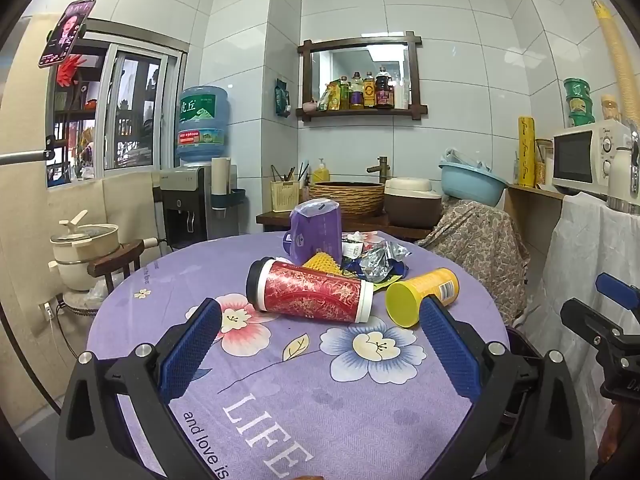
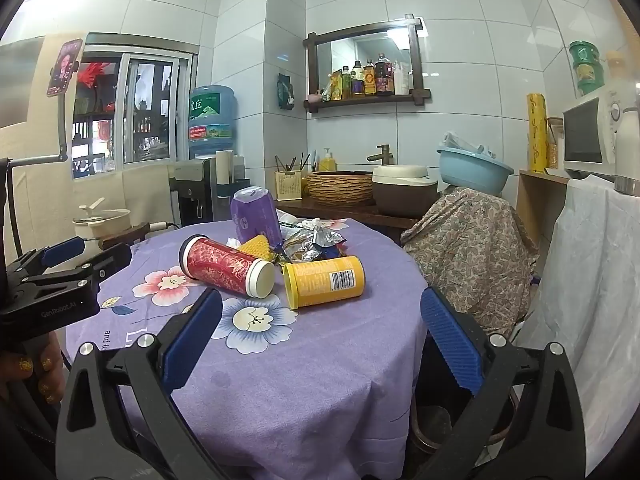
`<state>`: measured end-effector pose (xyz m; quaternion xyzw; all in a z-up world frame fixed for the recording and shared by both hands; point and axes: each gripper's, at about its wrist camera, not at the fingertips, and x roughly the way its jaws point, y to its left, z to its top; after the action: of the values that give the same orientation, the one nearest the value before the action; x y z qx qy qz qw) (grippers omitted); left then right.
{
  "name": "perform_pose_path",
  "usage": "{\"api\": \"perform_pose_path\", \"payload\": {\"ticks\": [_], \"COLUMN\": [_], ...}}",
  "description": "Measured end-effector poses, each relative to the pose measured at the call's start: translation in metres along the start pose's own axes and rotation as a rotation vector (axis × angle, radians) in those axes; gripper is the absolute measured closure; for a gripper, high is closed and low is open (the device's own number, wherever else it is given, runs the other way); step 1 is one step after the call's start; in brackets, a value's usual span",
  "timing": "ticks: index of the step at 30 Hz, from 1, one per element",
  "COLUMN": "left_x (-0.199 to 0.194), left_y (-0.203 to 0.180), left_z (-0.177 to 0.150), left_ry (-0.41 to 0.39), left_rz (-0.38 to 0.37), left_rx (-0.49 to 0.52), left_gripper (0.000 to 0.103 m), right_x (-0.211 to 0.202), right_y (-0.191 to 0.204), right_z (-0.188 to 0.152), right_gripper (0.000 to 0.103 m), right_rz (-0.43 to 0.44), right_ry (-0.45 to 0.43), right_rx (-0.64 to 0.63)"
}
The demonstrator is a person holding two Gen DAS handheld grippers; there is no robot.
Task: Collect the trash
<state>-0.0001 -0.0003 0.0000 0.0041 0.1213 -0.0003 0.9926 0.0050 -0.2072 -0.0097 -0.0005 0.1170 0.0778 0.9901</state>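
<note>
Left gripper [image 1: 320,316] spread; red cup [image 1: 310,292] toppled.

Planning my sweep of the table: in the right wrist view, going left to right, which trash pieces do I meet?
Red patterned cup lying on its side → crumpled silver foil wrapper → yellow canister on its side.

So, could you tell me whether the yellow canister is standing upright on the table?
No, the yellow canister lies on its side beside the red cup.
</note>
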Motion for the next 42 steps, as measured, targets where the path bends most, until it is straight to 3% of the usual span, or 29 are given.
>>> {"api": "perform_pose_path", "payload": {"ticks": [42], "left_x": [0.0002], "left_y": [0.0004], "left_z": [0.0], "left_ry": [0.004], "left_rz": [-0.001], "left_rx": [0.001], "left_gripper": [0.005], "right_x": [0.0026], "right_y": [0.0012], "right_z": [-0.0005], "right_gripper": [0.005], "right_rz": [0.001], "right_ry": [0.005], "right_rx": [0.003]}}
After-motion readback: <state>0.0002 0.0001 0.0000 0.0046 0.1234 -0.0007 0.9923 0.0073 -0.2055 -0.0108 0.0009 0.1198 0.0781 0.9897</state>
